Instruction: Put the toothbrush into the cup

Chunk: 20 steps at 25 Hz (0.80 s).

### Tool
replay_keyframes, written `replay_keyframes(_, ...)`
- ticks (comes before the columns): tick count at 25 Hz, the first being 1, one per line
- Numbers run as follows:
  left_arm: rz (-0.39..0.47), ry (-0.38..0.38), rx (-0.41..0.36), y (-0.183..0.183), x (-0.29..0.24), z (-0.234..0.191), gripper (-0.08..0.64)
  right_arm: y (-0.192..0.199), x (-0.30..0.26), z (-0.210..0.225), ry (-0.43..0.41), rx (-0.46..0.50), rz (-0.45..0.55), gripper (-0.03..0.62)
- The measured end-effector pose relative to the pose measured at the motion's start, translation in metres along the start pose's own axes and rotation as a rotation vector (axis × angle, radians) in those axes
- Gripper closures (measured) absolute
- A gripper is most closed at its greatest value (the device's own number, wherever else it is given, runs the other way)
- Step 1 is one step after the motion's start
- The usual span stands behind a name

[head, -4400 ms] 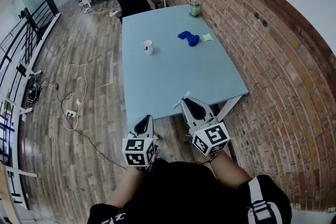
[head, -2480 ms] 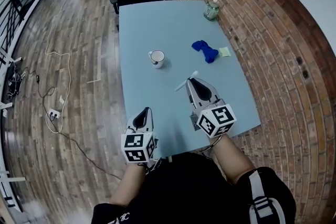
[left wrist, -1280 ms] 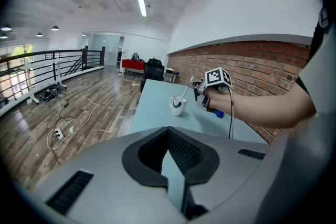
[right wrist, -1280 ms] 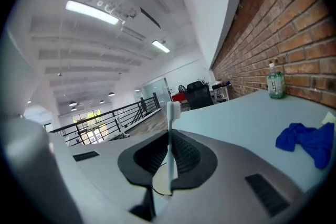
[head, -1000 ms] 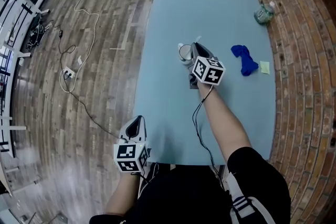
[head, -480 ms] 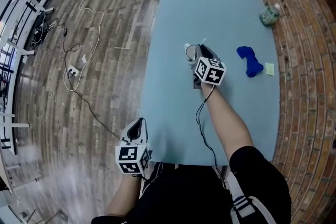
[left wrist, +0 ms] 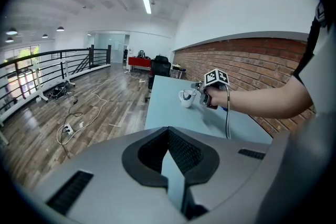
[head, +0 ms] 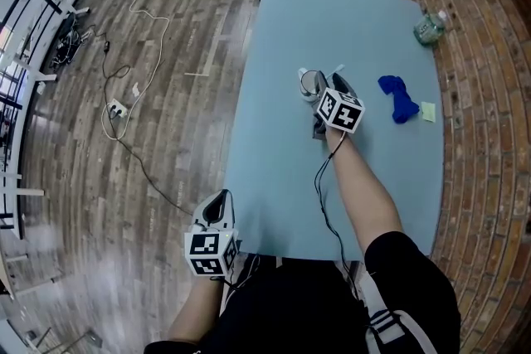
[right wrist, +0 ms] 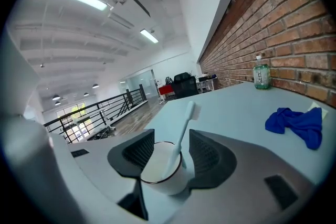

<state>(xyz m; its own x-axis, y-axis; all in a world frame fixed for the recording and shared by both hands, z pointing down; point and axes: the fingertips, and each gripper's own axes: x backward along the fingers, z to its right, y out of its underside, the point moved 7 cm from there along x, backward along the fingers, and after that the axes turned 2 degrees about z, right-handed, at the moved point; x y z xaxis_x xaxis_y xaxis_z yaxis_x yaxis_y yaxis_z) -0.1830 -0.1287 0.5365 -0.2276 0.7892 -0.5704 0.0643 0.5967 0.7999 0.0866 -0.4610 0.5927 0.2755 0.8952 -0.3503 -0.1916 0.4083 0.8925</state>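
two jaws of the right gripper (right wrist: 170, 135) have just been opening and flank, untouching, the toothbrush (right wrist: 182, 138) in the cup (right wrist: 164, 181); the left gripper (left wrist: 168, 131) is closed, empty.

Head view looks steeply down from up high, so you get the whole counter (head: 282, 178) plus the floor (head: 83, 203). Left gripper view sits low by the counter's near corner and faces along it, cup (left wrist: 186, 97) far off. Right gripper view faces the same way but jammed right up against the cup. All three share counter and cup.
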Motion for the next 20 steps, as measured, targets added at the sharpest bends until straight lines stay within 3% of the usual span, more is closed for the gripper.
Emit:
replay_keyframes(5,0.006,0.012,-0.005,0.001,0.004,0.005,0.554,0.004,0.007,0.006,0.007,-0.033,-0.025,0.348)
replay_keyframes(11,0.035,0.028,-0.02,-0.009,0.008,0.014,0.554,-0.003,0.054,-0.007,-0.094,-0.058,0.029,0.359)
replay_keyframes(14,0.054,0.047,-0.033,-0.016,0.009,0.024,0.553,-0.012,0.093,-0.013,-0.068,-0.003,0.082,0.576)
replay_keyframes(20,0.107,0.1,-0.066,-0.037,0.01,0.047,0.554,-0.042,0.175,-0.048,-0.156,0.08,0.201,0.577)
